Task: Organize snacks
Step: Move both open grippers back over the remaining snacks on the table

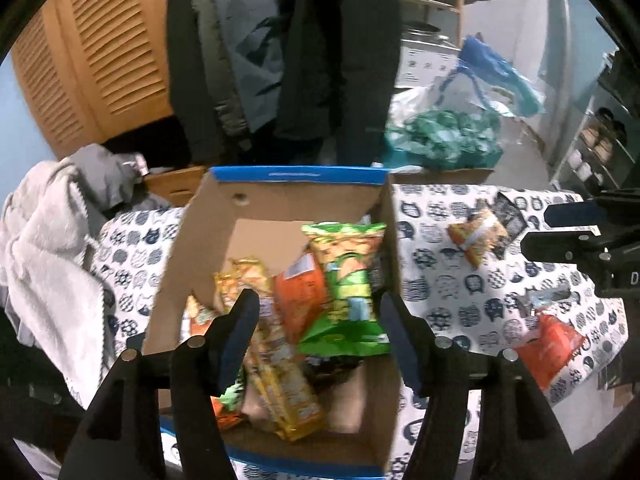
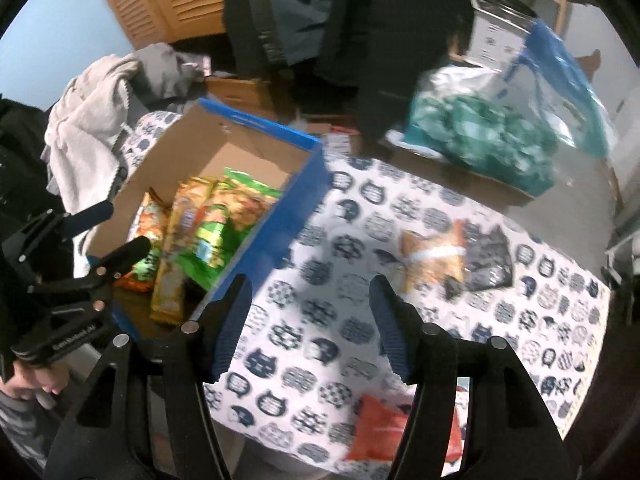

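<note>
A blue-edged cardboard box (image 1: 280,204) holds several snack packs, among them a green bag (image 1: 348,280), an orange bag (image 1: 298,300) and a yellow pack (image 1: 276,368). My left gripper (image 1: 320,320) is open and empty above the box. My right gripper (image 2: 308,308) is open and empty over the cat-print cloth (image 2: 320,336), to the right of the box (image 2: 280,224). On the cloth lie an orange-and-white snack pack (image 2: 434,258), a dark pack (image 2: 490,260) and an orange bag (image 2: 384,428) near the front edge.
A clear bag of green-wrapped sweets (image 2: 492,136) sits on a cardboard box behind the table. Grey and white clothes (image 1: 52,248) are piled to the left. Dark coats (image 1: 280,52) hang behind. Shelves (image 1: 600,140) stand at the right.
</note>
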`<state>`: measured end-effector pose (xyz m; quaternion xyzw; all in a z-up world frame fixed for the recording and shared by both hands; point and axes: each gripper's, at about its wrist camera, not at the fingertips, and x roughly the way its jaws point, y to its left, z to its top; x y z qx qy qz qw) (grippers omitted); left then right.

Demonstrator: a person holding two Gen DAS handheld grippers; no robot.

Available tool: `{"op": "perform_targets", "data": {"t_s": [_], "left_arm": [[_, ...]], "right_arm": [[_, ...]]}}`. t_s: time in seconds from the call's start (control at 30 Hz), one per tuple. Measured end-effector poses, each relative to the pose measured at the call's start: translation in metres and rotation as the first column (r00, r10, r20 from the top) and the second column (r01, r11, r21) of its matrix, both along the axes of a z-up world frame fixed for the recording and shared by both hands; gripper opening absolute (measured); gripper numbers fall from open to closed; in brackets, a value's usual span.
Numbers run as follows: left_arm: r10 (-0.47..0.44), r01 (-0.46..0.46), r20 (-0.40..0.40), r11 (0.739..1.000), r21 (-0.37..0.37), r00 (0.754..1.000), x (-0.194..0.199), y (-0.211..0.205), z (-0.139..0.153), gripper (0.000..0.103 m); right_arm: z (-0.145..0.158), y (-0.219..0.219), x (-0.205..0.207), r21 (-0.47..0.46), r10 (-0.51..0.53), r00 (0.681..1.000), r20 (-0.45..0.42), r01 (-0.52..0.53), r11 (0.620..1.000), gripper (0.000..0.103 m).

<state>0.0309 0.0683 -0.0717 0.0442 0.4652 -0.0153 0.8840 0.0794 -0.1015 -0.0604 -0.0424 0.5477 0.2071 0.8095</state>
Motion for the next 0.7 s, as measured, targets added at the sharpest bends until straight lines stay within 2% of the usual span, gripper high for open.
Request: {"op": "perform_targets", "data": {"t_s": [0.17, 0.43, 0.7], "left_arm": [[-0.070, 0.070, -0.005, 0.997, -0.041, 0.998, 0.001, -0.026, 0.004, 0.065], [-0.173, 0.173, -0.009, 0.985, -0.010, 0.985, -0.003, -0.074, 0.004, 0.068], [-0.279, 0.278, -0.064, 0.960, -0.021, 0.958, -0.007, -0.117, -0.011, 0.068]], "right_arm": [[-0.005, -0.038, -0.006, -0.006, -0.053, 0.999, -0.013, 0.053, 0.999, 0.062], [-0.014, -0.085, -0.016, -0.023, -0.112, 0.993, -0.039, 0.111, 0.994, 0.062], [-0.033, -0.125, -0.023, -0.063, -0.144, 0.987, -0.074, 0.139, 0.988, 0.062]]}}
